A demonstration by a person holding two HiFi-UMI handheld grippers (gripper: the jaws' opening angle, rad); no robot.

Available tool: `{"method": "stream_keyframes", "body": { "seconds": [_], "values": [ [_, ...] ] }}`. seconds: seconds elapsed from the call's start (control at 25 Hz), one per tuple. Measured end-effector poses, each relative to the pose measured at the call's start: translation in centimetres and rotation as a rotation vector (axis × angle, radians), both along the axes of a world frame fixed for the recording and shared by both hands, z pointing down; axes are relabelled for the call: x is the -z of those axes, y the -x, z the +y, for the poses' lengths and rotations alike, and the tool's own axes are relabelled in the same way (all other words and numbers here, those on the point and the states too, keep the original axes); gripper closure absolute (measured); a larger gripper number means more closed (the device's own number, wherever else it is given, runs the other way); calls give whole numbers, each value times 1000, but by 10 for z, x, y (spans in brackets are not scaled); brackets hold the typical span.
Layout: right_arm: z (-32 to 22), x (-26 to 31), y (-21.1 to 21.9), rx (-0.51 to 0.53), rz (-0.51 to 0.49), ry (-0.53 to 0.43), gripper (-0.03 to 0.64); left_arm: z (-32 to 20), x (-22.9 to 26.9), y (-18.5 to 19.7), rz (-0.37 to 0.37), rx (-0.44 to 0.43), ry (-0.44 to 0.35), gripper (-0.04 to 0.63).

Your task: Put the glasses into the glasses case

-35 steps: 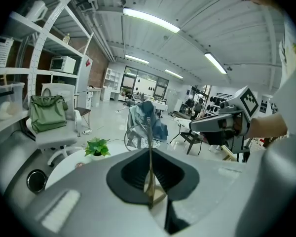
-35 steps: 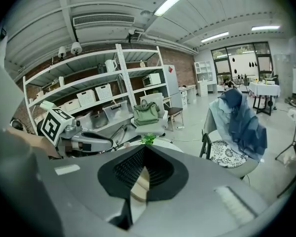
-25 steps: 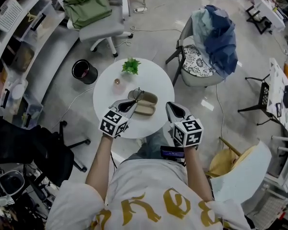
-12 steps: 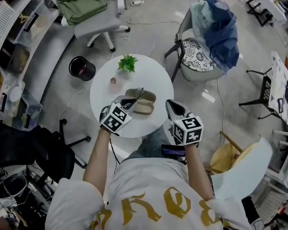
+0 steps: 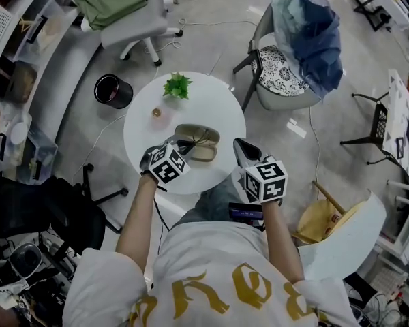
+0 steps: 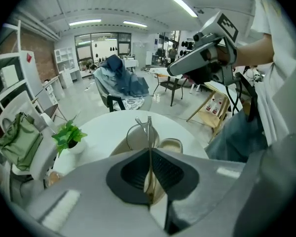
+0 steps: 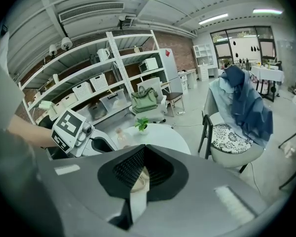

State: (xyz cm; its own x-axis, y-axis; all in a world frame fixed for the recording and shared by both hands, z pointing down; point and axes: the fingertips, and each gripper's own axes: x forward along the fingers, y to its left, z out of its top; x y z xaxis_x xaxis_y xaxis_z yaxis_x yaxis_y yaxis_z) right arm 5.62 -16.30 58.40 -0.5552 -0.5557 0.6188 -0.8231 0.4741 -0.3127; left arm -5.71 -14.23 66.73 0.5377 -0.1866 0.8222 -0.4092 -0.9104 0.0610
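Round white surface (image 5: 215, 111) seen from above, with the person's two hand-held tools at its near edge. Left tongs (image 5: 183, 144), over the near left part of the surface, are pressed together on a pair of thin wire-rimmed glasses (image 6: 148, 127); in the left gripper view the frame stands edge-on between the dark ribbed pads, one round lens ring rising past the tips. Right tongs (image 5: 238, 144), at the near right edge of the surface, are closed with nothing between them; the right gripper view shows the ribbed pads meeting at the tips and only pale background in the gap below. Open tan oval glasses case (image 5: 203, 152) lies near the centre of the surface, slightly toward the near edge, its two halves side by side with hollows upward. The glasses are held over the case, at its left end; whether they touch its lining cannot be told. Small green leafy plant in a white pot (image 5: 176, 86) stands at the far edge. Small round brownish object (image 5: 156, 112) sits near the left edge, between plant and left tongs, apart from the case.
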Motion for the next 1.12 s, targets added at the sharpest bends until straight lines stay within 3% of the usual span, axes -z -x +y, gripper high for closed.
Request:
{"method": "stream_keyframes", "body": {
  "seconds": [0.68, 1.12],
  "values": [
    [-19, -14, -19, -15, 6, 36, 592, 10, -43, -10, -199, -276, 18, 580],
    [-22, -15, -25, -10, 10, 42, 592, 11, -59, -17, -216, -302, 59, 578]
  ]
}}
